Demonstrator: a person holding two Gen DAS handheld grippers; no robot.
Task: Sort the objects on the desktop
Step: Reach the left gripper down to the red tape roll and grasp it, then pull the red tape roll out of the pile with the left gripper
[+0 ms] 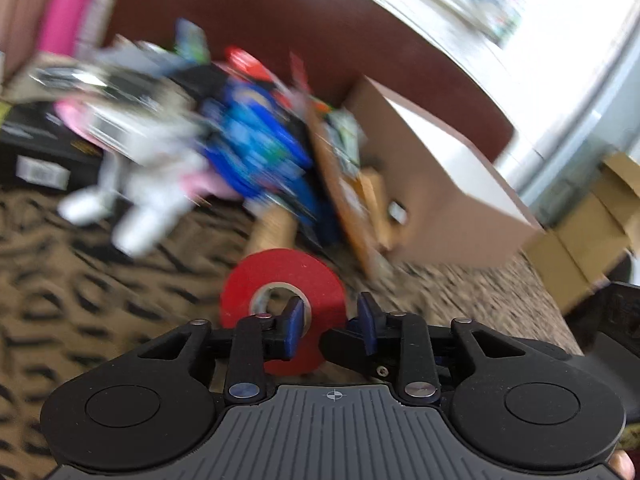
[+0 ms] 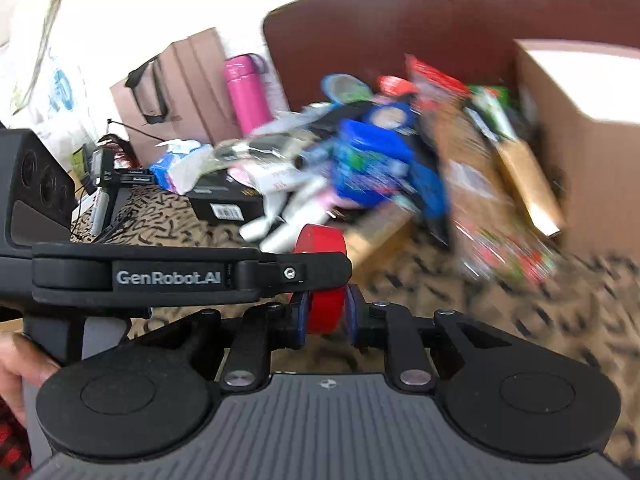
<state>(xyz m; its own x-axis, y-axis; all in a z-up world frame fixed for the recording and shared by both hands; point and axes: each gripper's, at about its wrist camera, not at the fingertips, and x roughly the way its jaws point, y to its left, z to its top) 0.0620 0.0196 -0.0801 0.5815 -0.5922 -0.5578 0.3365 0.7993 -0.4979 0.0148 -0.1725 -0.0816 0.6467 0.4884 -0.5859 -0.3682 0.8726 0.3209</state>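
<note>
- A red tape roll (image 1: 282, 300) stands on edge, its hole axis level, above a patterned tabletop (image 1: 80, 280).
- The left gripper (image 1: 332, 320) pinches its ring wall: one pad inside the hole, one outside.
- The right gripper (image 2: 326, 314) clamps its flat sides.
- A blurred clutter pile (image 2: 360, 160) lies at 12 o'clock, with a cardboard box (image 1: 432, 184) at 2 o'clock.

A tabletop covered in a tan cloth with black squiggles (image 2: 540, 320) carries everything. In the right wrist view, a black box with a barcode label (image 2: 224, 200) lies at about ten o'clock from the middle, white tubes (image 2: 280, 224) just beside it toward the centre. At two o'clock stands an open cardboard box (image 2: 580, 152). A blurred heap of blue and mixed packets (image 2: 372, 160) sits between them.
</note>
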